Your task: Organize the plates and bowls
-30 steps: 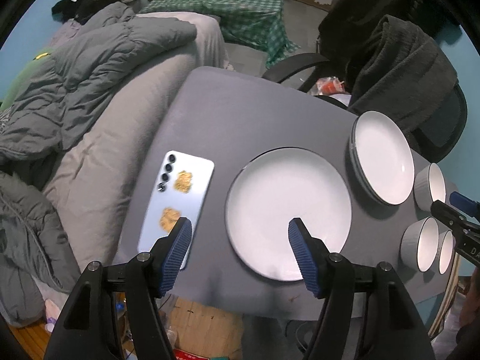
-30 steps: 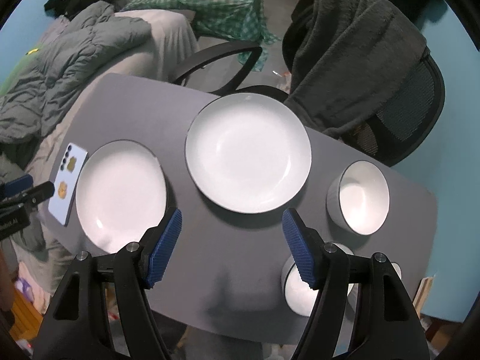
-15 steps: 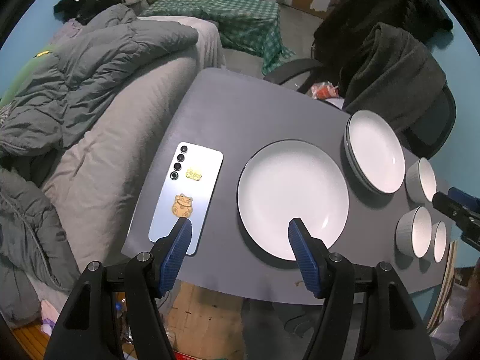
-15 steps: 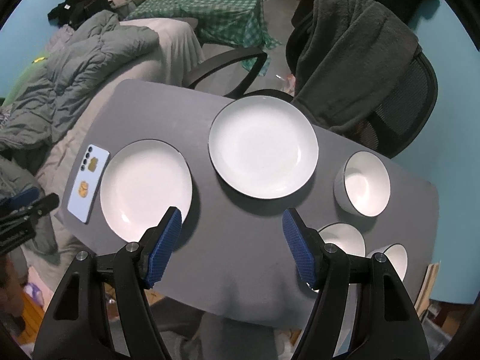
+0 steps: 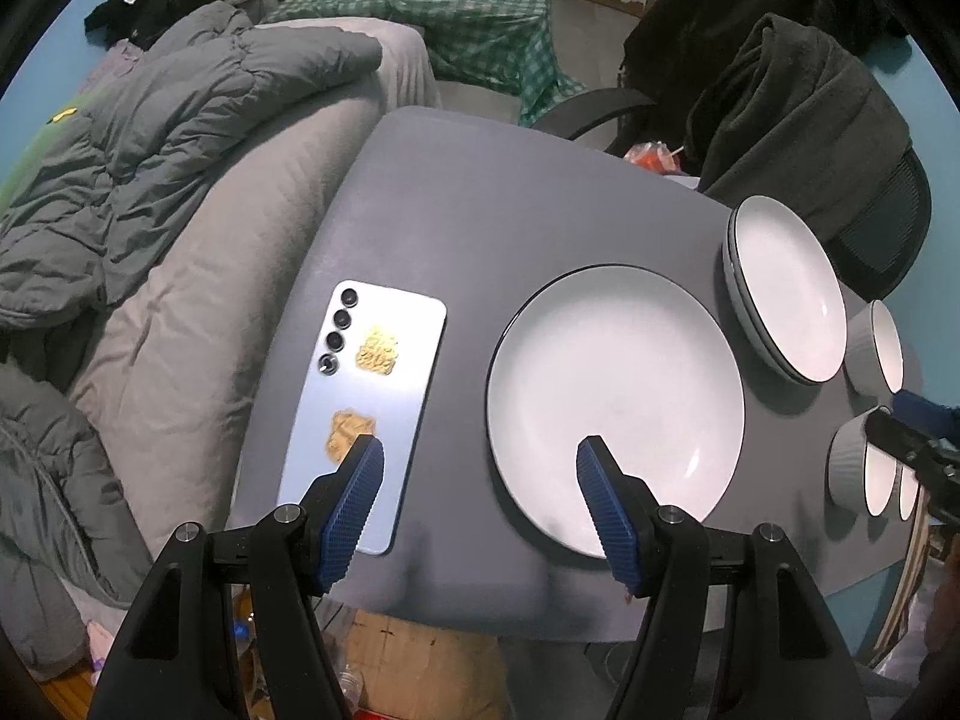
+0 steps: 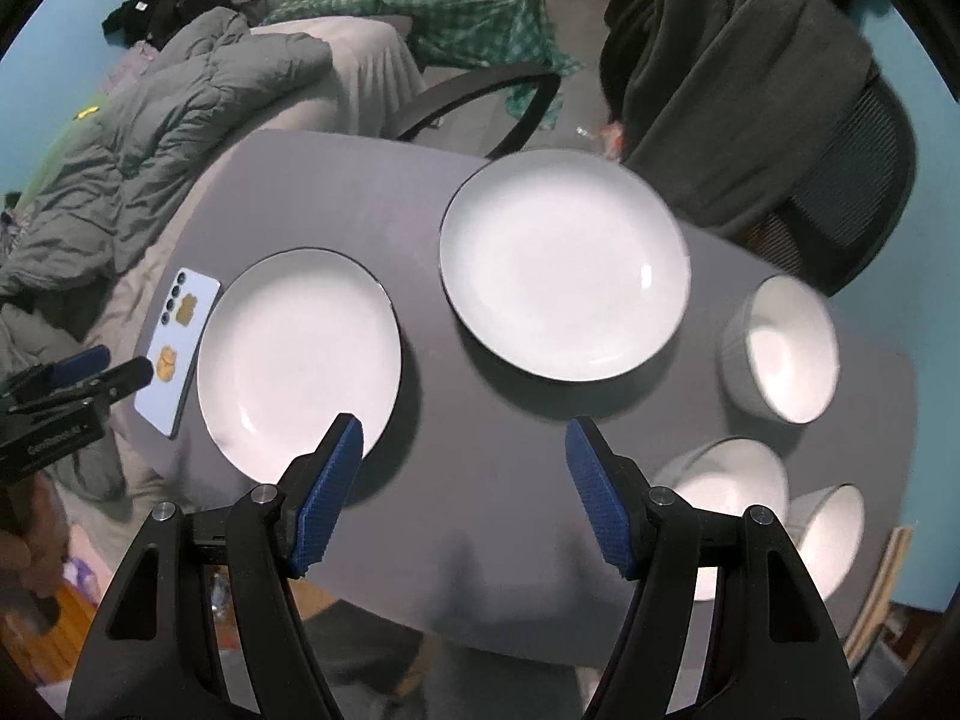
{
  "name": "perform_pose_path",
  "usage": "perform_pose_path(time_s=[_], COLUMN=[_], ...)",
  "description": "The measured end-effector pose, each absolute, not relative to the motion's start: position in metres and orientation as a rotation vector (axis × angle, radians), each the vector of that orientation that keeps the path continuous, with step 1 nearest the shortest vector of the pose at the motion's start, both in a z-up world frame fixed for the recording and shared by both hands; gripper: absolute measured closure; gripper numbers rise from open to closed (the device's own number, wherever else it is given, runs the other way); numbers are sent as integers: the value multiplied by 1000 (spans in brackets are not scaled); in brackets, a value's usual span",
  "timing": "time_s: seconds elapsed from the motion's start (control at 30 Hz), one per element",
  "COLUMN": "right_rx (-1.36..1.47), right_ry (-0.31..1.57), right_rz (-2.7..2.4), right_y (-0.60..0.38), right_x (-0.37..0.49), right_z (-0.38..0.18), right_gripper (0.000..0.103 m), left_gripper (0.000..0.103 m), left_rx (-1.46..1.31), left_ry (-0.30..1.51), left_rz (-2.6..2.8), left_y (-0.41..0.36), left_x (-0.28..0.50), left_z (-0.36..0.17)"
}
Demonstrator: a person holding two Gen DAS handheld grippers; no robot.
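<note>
A single white plate (image 5: 615, 402) (image 6: 298, 354) lies on the grey table (image 5: 510, 204), left of a stack of white plates (image 5: 786, 288) (image 6: 564, 264). Three white bowls sit at the right: one farther back (image 6: 780, 348) (image 5: 879, 345) and two near the front edge (image 6: 720, 480) (image 6: 831, 534). My left gripper (image 5: 480, 480) is open and empty above the table's front edge, between the phone and the single plate. My right gripper (image 6: 465, 468) is open and empty above the bare table in front of the plates.
A light blue phone (image 5: 366, 402) lies face down at the table's left end. A bed with a grey duvet (image 5: 150, 168) borders the left. An office chair draped with a dark blanket (image 6: 750, 90) stands behind the table. A cardboard box (image 5: 420, 666) sits below the front edge.
Both grippers rose and pulled back from the table half a second ago, then came closer again. The right gripper has shifted left. Plates and bowls have not moved.
</note>
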State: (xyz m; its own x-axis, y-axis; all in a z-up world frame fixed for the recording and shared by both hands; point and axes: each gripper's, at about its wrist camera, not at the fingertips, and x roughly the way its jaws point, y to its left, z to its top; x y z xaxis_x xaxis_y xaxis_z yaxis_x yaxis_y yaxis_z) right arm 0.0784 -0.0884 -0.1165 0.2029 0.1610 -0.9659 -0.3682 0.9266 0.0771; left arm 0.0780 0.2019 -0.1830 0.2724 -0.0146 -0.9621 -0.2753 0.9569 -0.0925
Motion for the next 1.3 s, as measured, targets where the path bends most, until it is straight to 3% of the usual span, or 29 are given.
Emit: perform_pose_path(time_s=[0.57, 0.97, 1.03, 1.13, 1.3], right_rx=[-178, -157, -152, -140, -138], right_ry=[1409, 1448, 1456, 1475, 1490], right_rz=[471, 487, 491, 506, 523], right_y=[-51, -45, -44, -44, -44], right_x=[103, 115, 116, 117, 116], right_z=[-189, -207, -210, -213, -217], right_gripper=[33, 34, 38, 48, 55], left_gripper=[35, 35, 35, 46, 51], left_rx=[-309, -297, -297, -295, -296], left_ry=[1377, 1410, 1418, 1430, 1439], left_rz=[185, 170, 164, 159, 145], left_y=[195, 193, 192, 192, 191], left_x=[110, 129, 130, 132, 132], left_z=[-232, -243, -245, -249, -252])
